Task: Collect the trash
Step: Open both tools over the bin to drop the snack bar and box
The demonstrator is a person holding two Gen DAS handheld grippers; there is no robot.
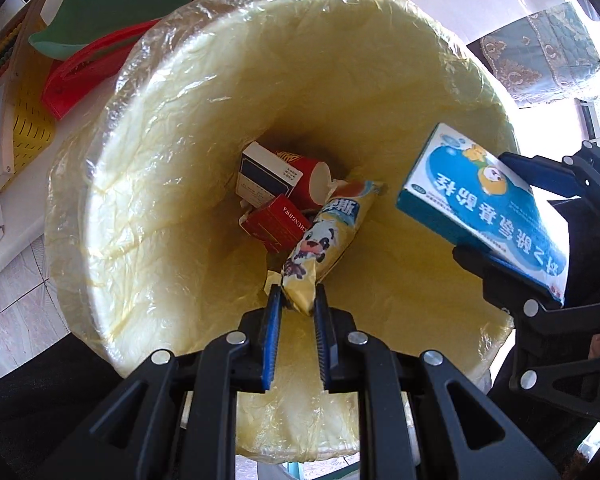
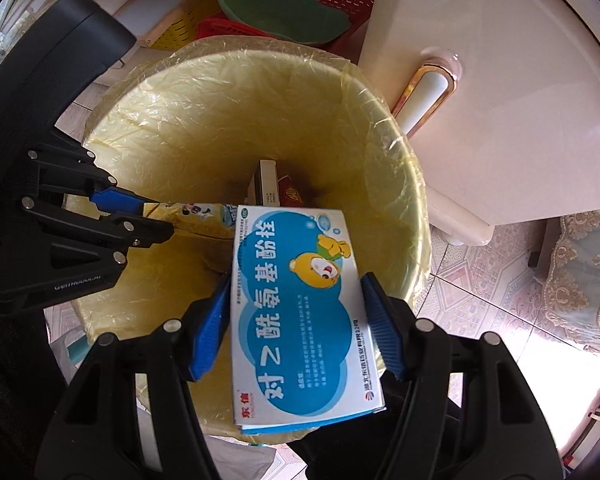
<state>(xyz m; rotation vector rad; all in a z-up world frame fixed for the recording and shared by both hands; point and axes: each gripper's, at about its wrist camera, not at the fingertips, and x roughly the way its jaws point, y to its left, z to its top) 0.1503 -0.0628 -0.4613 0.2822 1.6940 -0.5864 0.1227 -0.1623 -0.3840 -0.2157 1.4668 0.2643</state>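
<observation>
A round bin with a yellow liner [image 1: 148, 128] fills both views, and both grippers hang over its mouth pointing down. My left gripper [image 1: 298, 296] is shut on the end of a yellow snack wrapper [image 1: 328, 236] printed with a cartoon panda; the wrapper dangles into the bin. My right gripper [image 2: 298, 278] is shut on a blue and white medicine box [image 2: 300, 320], pads pressed on its two long sides. At the bin's bottom lie a white and blue carton [image 1: 266, 178], a red paper cup [image 1: 308, 176] and a red cigarette pack [image 1: 278, 224].
Red baskets [image 1: 88, 72], a green plastic scoop [image 1: 116, 12] and a yellow basket [image 1: 30, 128] crowd the bin's far left. A white cabinet [image 2: 500, 100] with a gold-trimmed handle [image 2: 424, 92] stands to its right. Patterned floor tiles [image 2: 484, 288] and lace-edged fabric [image 2: 580, 280] lie at the right.
</observation>
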